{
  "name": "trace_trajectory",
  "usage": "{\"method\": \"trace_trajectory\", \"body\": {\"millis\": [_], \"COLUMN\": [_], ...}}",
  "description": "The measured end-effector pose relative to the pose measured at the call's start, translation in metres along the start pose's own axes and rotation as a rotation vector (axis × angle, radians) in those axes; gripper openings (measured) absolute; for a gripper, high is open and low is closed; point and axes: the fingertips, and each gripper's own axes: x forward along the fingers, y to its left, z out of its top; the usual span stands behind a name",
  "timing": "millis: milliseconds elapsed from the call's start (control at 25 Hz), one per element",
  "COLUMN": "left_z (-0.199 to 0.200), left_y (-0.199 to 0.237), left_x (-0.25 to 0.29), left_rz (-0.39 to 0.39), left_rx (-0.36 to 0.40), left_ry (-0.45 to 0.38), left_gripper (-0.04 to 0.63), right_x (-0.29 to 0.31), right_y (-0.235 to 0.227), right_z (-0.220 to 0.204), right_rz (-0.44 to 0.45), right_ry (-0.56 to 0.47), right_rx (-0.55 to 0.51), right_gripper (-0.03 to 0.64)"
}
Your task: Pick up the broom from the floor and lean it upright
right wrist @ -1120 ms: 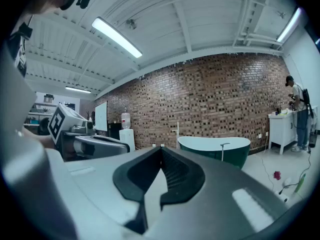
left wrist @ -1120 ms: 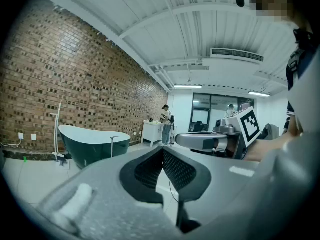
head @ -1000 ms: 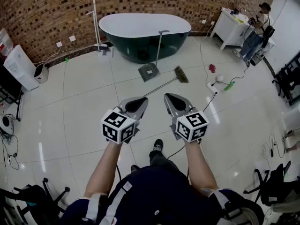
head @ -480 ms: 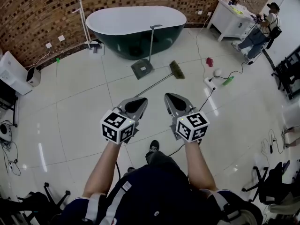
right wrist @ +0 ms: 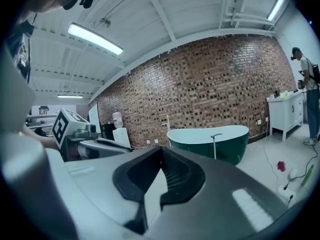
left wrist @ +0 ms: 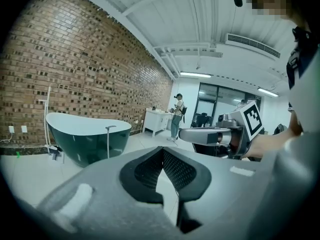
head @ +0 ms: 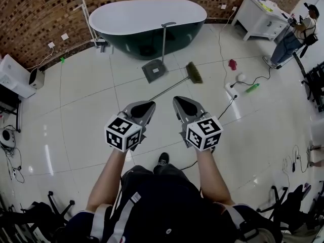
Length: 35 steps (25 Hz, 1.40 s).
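While the broom (head: 174, 86) lies flat on the floor (head: 86, 115), well ahead of both claws, nothing is in hand: the left claw (head: 145, 105) and the right claw (head: 181, 102) are each closed tip to tip with nothing between the jaws. They are held out side by side above the tiles. The broom's handle runs aslant from its near end up to the green bristle head (head: 194, 73), which rests just beside an upright dustpan (head: 154, 70) in front of the dark green bathtub (head: 147, 22)

The step in hand looks like the approach, so I judge the task barely begun. To do it well, open one claw before lowering it. Come down on the near part of the handle across its length, not along it, and close on the bare shaft. A thin shaft on smooth tile may roll or slip, so the second claw could take hold farther up before the lift. The tub's side seems the nearest place to lean it, and the swing upward should keep clear of the dustpan
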Motion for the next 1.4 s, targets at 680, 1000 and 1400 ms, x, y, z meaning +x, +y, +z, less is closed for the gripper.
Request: {"method": "trace_trajectory", "body": {"millis": [680,1000,1400], "left_z": [0.008,0.005,-0.023], "left_y": [0.099,0.165,0.243], "left_x": [0.102,0.148,0.180], "left_rz": [-0.121,-0.190,-0.033], "left_rx": [-0.068,-0.113,-0.226], "left_ry": [0.039,0.069,0.088], "left_gripper": [0.000,0.002,0.001], "right_x": [0.102,0.175,0.260], "right_y": [-0.091,-0.128,-0.172], "right_z": [0.009,0.018,-0.004], "right_rz": [-0.064,-0.084,0.056], "right_ry": [0.099,0.190,0.312], "right_rx": [-0.038,-0.065,-0.078], "right_gripper": [0.003,0.003,0.003]}}
